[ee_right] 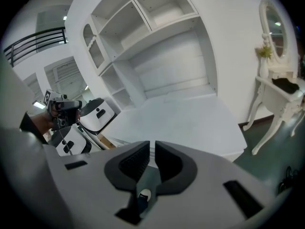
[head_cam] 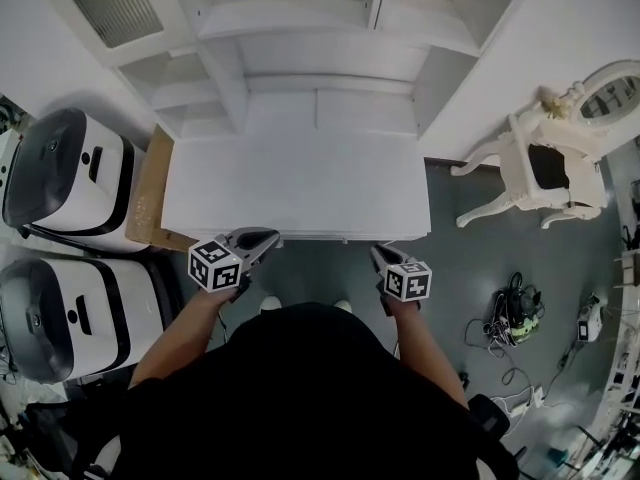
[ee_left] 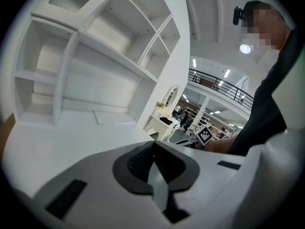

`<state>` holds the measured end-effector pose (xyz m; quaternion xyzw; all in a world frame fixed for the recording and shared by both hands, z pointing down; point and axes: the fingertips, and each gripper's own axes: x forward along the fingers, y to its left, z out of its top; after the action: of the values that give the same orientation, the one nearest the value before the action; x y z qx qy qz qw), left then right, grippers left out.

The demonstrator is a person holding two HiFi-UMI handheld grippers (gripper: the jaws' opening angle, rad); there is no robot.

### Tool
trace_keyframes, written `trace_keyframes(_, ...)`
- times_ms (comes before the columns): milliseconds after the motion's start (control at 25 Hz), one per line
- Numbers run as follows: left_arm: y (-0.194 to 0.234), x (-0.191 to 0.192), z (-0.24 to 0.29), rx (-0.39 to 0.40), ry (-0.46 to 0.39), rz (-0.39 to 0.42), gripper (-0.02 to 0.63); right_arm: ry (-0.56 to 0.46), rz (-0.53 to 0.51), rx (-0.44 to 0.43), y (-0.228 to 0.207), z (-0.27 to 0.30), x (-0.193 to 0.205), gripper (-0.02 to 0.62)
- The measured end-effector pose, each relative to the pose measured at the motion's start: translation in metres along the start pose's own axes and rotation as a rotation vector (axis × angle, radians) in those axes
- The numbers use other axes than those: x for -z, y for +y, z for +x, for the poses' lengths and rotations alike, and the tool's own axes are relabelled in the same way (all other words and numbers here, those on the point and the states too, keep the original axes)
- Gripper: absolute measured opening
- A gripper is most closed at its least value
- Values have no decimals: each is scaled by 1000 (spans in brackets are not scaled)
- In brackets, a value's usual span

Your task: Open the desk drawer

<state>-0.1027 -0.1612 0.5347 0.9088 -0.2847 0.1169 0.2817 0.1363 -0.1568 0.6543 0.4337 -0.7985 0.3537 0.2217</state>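
The white desk (head_cam: 300, 183) stands in front of me under a white shelf unit. Its front edge (head_cam: 340, 236) runs just ahead of both grippers; the drawer's face is hidden from above. My left gripper (head_cam: 265, 238) hovers at the front edge's left part, its jaws shut with nothing between them (ee_left: 153, 149). My right gripper (head_cam: 377, 252) is at the edge's right part, over the desk top (ee_right: 181, 123). Its jaws (ee_right: 152, 151) stand a narrow gap apart, with nothing between them. Each gripper view shows the other gripper off to the side.
Two white-and-black machines (head_cam: 65, 178) (head_cam: 70, 313) stand left of the desk, with a cardboard sheet (head_cam: 148, 193) between them and it. A white ornate chair (head_cam: 540, 163) and mirror (head_cam: 610, 93) stand at the right. Cables (head_cam: 515, 313) lie on the grey floor.
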Motion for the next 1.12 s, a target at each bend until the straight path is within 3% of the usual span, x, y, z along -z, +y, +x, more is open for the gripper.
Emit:
trace_keyframes(640, 15, 39, -26, -94, 52, -75, 9, 270, 40, 17, -41, 100, 90, 135)
trace_keyframes(1120, 31, 56, -43, -146, 83, -125, 9, 351, 32, 61, -65, 159, 130, 129)
